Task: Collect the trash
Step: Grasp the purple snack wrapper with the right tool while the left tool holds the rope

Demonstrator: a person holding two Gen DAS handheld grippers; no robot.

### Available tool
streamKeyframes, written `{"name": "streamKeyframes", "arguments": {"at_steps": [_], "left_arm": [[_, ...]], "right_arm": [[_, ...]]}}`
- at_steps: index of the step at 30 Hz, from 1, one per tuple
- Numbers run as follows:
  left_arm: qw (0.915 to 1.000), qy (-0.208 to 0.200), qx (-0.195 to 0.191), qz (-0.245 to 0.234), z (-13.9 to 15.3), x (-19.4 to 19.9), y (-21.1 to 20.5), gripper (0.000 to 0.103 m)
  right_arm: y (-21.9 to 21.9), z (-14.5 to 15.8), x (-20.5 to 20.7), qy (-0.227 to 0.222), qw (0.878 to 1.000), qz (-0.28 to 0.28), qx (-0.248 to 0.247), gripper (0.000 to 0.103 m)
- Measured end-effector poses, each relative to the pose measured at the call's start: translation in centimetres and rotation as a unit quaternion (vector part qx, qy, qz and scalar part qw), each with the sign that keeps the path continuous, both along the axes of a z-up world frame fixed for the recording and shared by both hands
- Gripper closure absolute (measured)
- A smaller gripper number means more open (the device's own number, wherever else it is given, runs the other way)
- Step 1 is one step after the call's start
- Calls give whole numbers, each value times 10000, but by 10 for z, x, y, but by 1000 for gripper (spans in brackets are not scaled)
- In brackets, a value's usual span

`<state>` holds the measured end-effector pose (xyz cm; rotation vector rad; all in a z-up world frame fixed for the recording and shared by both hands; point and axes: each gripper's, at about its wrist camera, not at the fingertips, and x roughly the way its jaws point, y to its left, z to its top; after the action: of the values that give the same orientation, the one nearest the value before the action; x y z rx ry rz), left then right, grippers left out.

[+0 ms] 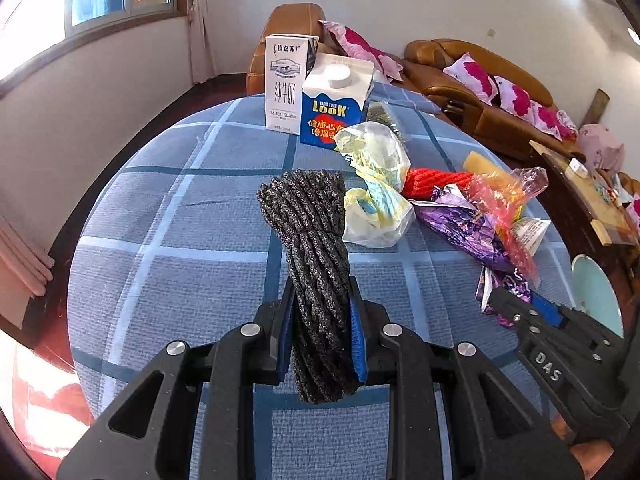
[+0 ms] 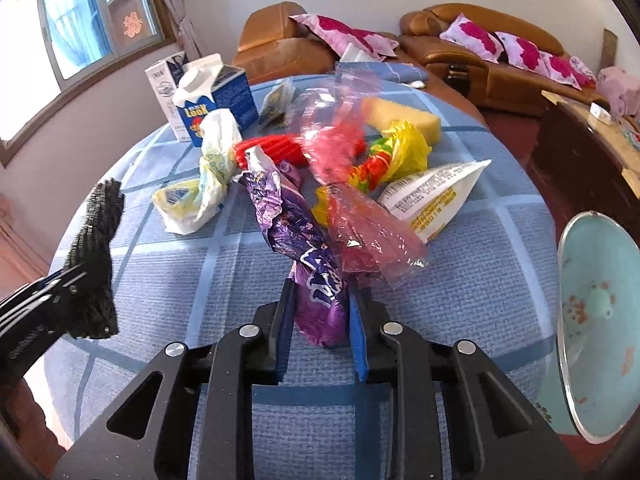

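Note:
A round table under a blue checked cloth [image 1: 180, 240] carries a heap of trash. My left gripper [image 1: 322, 292] is shut on a bundle of black rope [image 1: 308, 216], which stands up between its blue pads. My right gripper [image 2: 322, 284] is shut on the near end of a crumpled purple wrapper [image 2: 296, 232]; a pink cellophane sheet [image 2: 360, 232] lies against the wrapper's right side. In the right wrist view the black rope [image 2: 98, 232] shows at the left edge. Behind lie a white and yellow plastic bag [image 1: 376, 200], a red rope [image 1: 436, 182] and a white printed pouch [image 2: 436, 196].
A white milk carton [image 1: 282, 84] and a blue carton [image 1: 334, 112] stand at the table's far side. A yellow sponge [image 2: 404, 118] lies far right. A pale teal basin [image 2: 600, 320] sits off the right edge. Brown sofas [image 2: 480, 60] line the wall.

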<state>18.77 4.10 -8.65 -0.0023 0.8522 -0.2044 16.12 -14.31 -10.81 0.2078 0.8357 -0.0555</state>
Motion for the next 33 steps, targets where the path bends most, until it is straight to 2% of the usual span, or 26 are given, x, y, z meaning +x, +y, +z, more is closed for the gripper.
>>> {"name": "streamKeyframes", "arguments": {"at_steps": [5, 12, 17, 22, 33], "left_arm": [[9999, -73, 81, 47, 3, -3, -1, 79], [9996, -221, 175, 0, 12, -12, -10, 79], [9994, -264, 188, -86, 17, -17, -19, 79], [9989, -355, 233, -186, 22, -25, -29, 79], [9972, -515, 320, -448, 34, -42, -55, 79]], "right_arm": [[5, 18, -12, -201, 9995, 176, 191, 79], [7, 50, -33, -708, 9965, 283, 329, 80], [-1, 57, -42, -801, 9953, 260, 487, 80], [-9, 69, -57, -1115, 9925, 140, 483, 80], [-32, 80, -80, -1382, 9893, -268, 385, 80]]}}
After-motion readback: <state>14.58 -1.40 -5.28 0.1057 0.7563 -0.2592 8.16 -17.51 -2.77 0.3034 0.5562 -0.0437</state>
